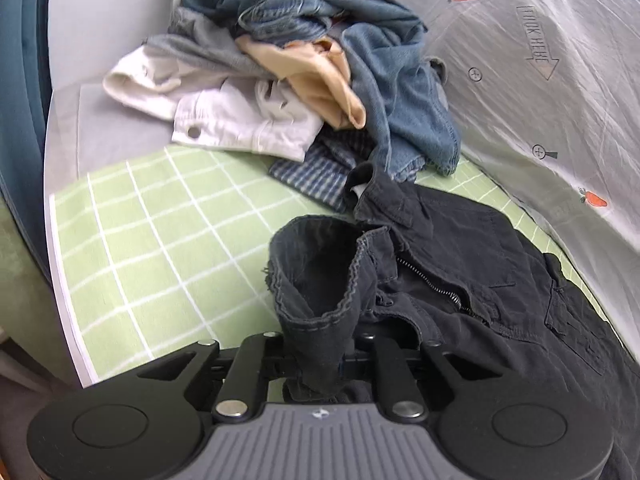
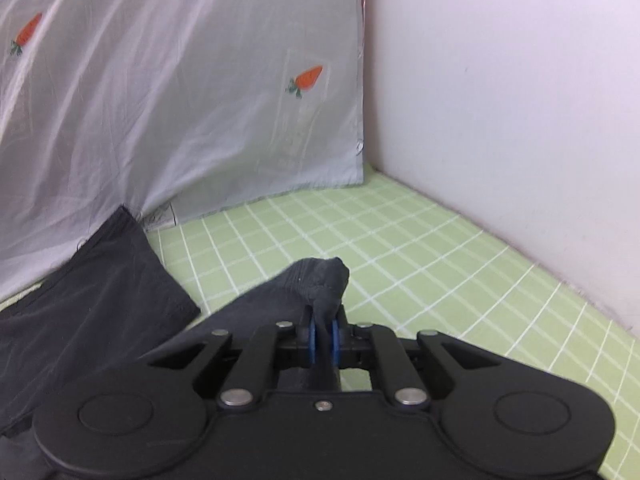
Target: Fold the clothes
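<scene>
Near the bottom of the left wrist view, the left tongs (image 1: 316,364) are closed on a bunched hem of the black trousers (image 1: 480,264), the cloth rising from between them as an open cuff. From there the trousers spread right and far across the green checked mat (image 1: 140,240), with an open zipper (image 1: 432,280) and pockets showing. Beyond them, at the far side, lies a pile of clothes (image 1: 300,60): blue denim on top, a tan piece, a white garment with a metal button and a blue checked shirt at the near edge, touching the trousers' waistband. A pale sheet (image 1: 560,100) printed with small carrots stands along the right. In the right wrist view, the right tongs (image 2: 324,340) are pinched tight on another part of the black trousers (image 2: 100,292), a knot of fabric poking up just past the blue pads (image 2: 313,340). That cloth trails back to the left and lies flat on the mat (image 2: 400,248), its far corner touching the carrot sheet (image 2: 180,100). A plain white wall (image 2: 500,100) borders the mat on the right.
</scene>
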